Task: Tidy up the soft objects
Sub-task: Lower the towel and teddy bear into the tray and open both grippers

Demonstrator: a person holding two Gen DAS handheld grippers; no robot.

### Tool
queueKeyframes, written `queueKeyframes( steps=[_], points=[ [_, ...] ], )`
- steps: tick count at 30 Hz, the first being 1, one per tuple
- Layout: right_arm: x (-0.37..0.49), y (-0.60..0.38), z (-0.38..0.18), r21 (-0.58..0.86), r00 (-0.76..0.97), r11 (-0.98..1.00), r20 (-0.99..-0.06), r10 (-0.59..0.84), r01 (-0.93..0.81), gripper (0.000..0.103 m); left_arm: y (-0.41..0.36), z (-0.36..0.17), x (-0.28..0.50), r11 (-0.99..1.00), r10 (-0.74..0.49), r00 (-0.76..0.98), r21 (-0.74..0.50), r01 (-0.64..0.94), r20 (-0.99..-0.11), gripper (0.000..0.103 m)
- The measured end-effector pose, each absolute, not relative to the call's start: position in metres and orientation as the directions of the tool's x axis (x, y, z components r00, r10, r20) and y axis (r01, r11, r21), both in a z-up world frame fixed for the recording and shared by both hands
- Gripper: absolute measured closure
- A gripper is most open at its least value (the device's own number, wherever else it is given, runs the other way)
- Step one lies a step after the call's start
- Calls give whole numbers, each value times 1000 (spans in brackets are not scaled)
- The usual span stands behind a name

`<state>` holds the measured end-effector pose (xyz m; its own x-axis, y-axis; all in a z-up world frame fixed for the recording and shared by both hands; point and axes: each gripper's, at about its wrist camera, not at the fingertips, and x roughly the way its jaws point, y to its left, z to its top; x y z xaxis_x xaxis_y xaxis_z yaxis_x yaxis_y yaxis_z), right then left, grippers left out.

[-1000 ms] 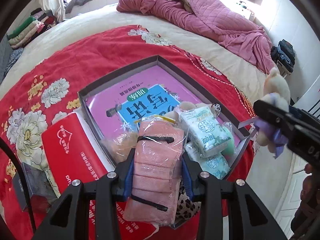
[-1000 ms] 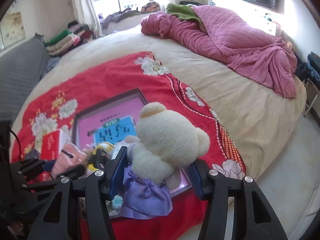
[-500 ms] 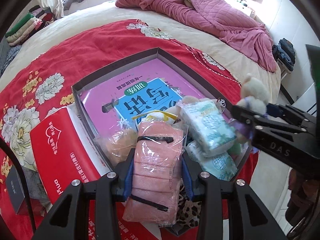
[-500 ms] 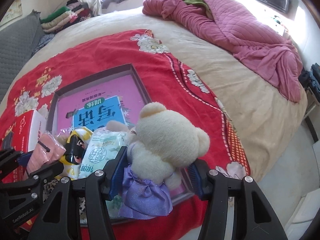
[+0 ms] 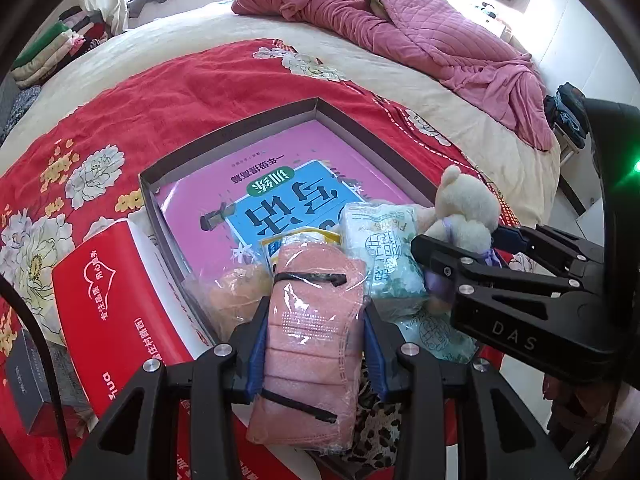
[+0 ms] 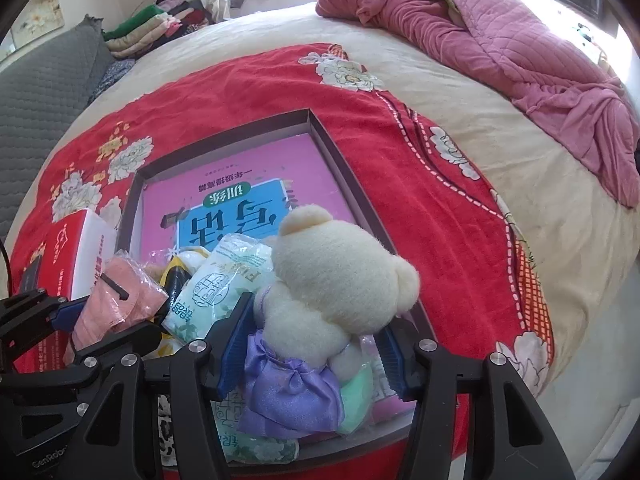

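My left gripper point(image 5: 316, 344) is shut on a clear pack of pink cloths point(image 5: 316, 320), held over the near left corner of a shallow grey box point(image 5: 224, 140). My right gripper point(image 6: 310, 350) is shut on a cream teddy bear in a purple dress point(image 6: 340, 276) and holds it over the box's near right corner. The box holds a pink and blue book point(image 6: 244, 196) and several soft packs, among them a green-white tissue pack point(image 5: 380, 252). The bear point(image 5: 466, 204) and the right gripper point(image 5: 480, 256) also show in the left wrist view.
The box lies on a red flowered blanket point(image 6: 248, 88) on a bed. A red and white tissue box point(image 5: 116, 292) stands left of the grey box. A crumpled pink quilt point(image 6: 520, 40) lies at the far side. The bed's edge drops off at the right.
My right gripper has brought the bear left and down, from beside the bed edge to over the box's near right corner. My left gripper still holds the pink pack, a little closer to the box.
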<state>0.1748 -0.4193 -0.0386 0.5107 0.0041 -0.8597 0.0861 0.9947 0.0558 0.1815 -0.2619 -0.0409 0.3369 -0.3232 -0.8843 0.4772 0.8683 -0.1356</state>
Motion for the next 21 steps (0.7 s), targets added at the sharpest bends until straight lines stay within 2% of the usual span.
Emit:
queueKeyframes(
  steps=[8,14,17,21],
  points=[
    [170,-427,-39,126,525,987,-850,53,104,39,-260,-43,183,871,-333,325,-157,466,-885,62],
    [162,-430,-34,164,547,980,-834,77,111,31,-261,-44,184,871,-334,318,-162,463,-887,60],
    [157,-433,-30,167,561,978,-825,71,123,29,-263,-43,183,864,-342,309,-168,475,-887,54],
    [151,-437,-24,160,577,977,-815,51,139,29,-264,-41,182,857,-368,297,-198,476,-881,37]
  ],
)
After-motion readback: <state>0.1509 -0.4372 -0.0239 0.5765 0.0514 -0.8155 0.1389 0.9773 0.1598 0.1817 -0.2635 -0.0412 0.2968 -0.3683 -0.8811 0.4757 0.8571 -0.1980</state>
